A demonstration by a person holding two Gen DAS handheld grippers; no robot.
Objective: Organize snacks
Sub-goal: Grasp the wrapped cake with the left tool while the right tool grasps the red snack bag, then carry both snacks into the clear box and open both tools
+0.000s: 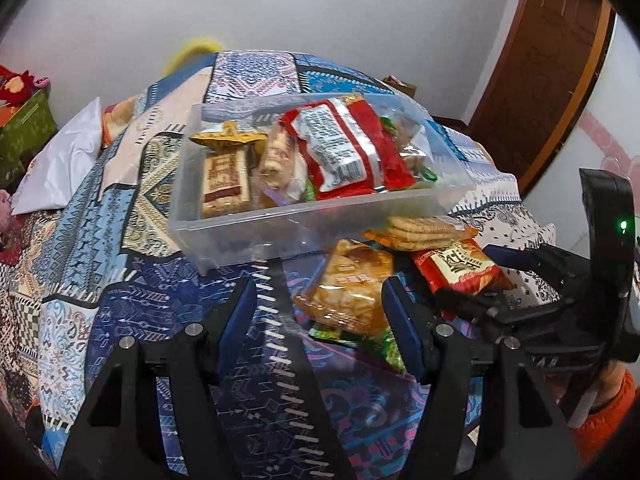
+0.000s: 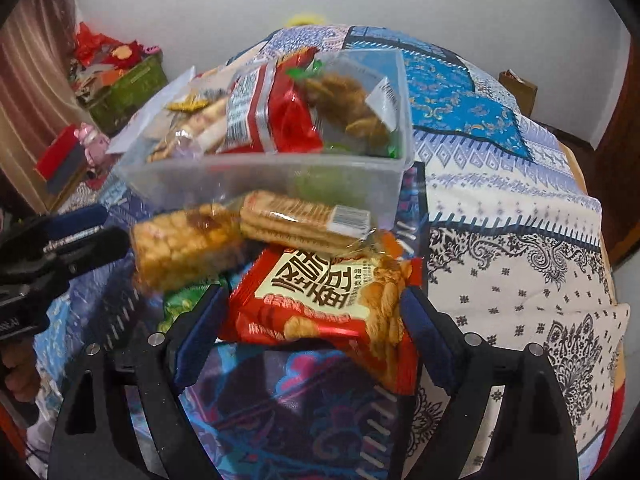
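I'm partway through clearing the loose snacks off the patterned table (image 1: 132,320) into the clear plastic bin (image 1: 248,232), which already holds several packets, the biggest a red bag (image 1: 344,152). My right gripper (image 2: 312,312) has its jaws standing wide on either side of the red twist-snack packet (image 2: 320,304), the pads not yet pressing it, so this is the reach before the grasp. My left gripper (image 1: 320,316) is open too, with the clear orange pastry packet (image 1: 348,292) lying between its jaws and nothing gripped.

Next I need to sink the right jaws a touch lower, close on the red packet across its width, then lift it over the bin's near wall.

Loose outside the bin I count four: the red packet, the pastry packet, a biscuit sleeve (image 2: 304,220) leaning against the bin, and a green wrapper (image 1: 384,348) underneath. There may be more hidden under that pile. One bin, two grippers.
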